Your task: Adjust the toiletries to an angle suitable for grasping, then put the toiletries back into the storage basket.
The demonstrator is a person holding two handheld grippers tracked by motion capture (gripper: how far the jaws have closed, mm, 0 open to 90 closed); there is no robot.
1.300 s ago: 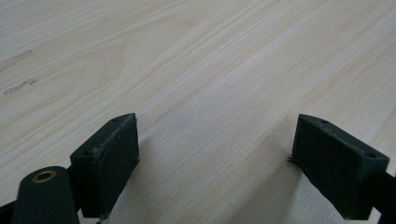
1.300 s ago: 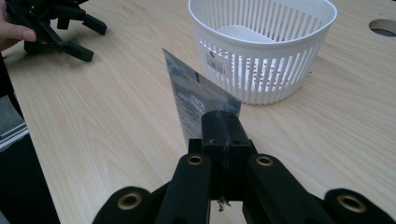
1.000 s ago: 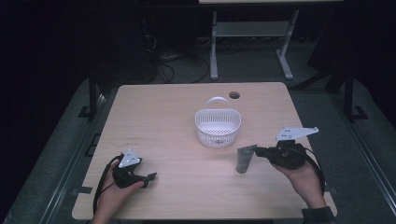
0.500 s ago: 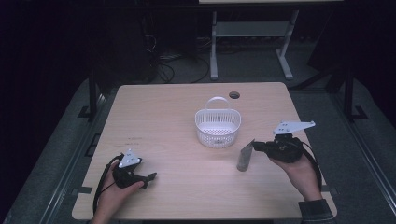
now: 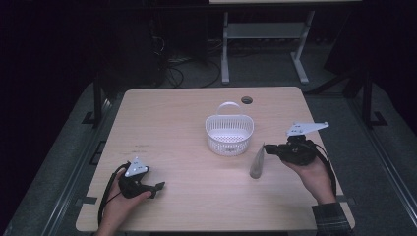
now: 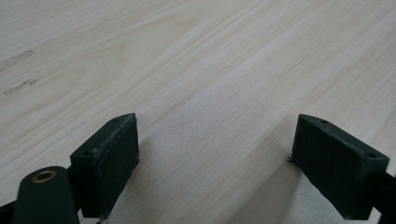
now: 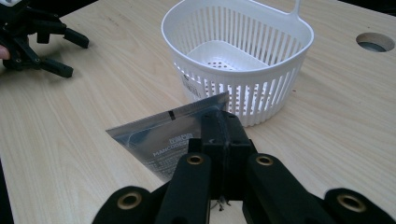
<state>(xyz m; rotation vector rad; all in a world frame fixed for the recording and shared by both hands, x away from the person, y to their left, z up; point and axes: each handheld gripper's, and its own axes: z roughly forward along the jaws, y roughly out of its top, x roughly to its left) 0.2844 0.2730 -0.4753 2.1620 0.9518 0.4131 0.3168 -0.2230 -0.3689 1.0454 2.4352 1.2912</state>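
While the left gripper (image 5: 156, 187) rests low on the table (image 5: 172, 123) at the lower left of the high view, its jaws stand wide apart with only bare wood between them, as the left gripper view shows. At the right of the high view, the right gripper (image 5: 268, 149) is held just above the table by the person's right hand (image 5: 312, 174), its grey plate up. Its jaws are pressed together on the edge of a silver pouch (image 7: 173, 137). Seen from above, the pouch (image 5: 257, 162) hangs edge-on from the jaws, its lower end at or close to the tabletop; I cannot tell whether it touches. It sits just right of and below the white basket (image 5: 229, 133), which stands near the frame's centre. In the right gripper view the basket (image 7: 243, 56) fills the upper middle, close beyond the pouch, and the left gripper (image 7: 70, 53) lies at the upper left corner.
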